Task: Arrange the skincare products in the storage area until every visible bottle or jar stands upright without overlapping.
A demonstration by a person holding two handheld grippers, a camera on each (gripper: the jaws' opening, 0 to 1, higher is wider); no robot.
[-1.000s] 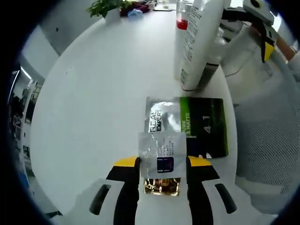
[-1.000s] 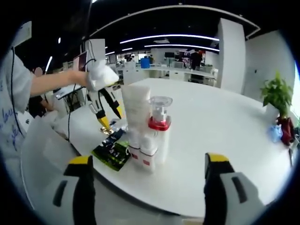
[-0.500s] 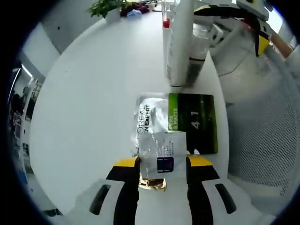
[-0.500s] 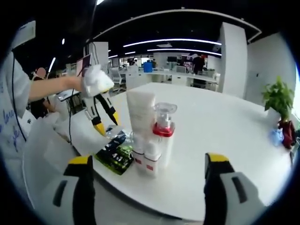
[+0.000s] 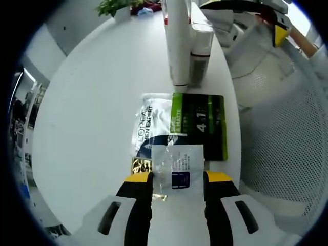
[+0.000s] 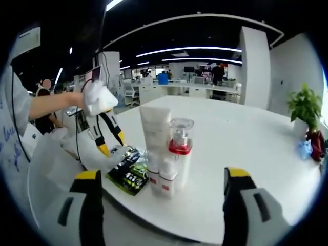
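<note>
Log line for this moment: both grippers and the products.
left gripper: shut on clear sachet | right gripper: open, holds nothing | white tube, pump bottle: upright | green sachet: flat on table

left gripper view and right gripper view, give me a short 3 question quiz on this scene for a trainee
1. True or false: the left gripper is shut on a clear sachet.
2. In the right gripper view, the white tube and the red-collared pump bottle are: A) lying flat, B) standing upright, C) stacked on the green packet.
3. Fill in: the green packet lies flat on the white ____, near its edge.

Key
1. True: the sachet sits pinched between its yellow-tipped fingers.
2. B: both stand upright, close together. The right gripper is open, with nothing between its fingers.
3. table
</note>
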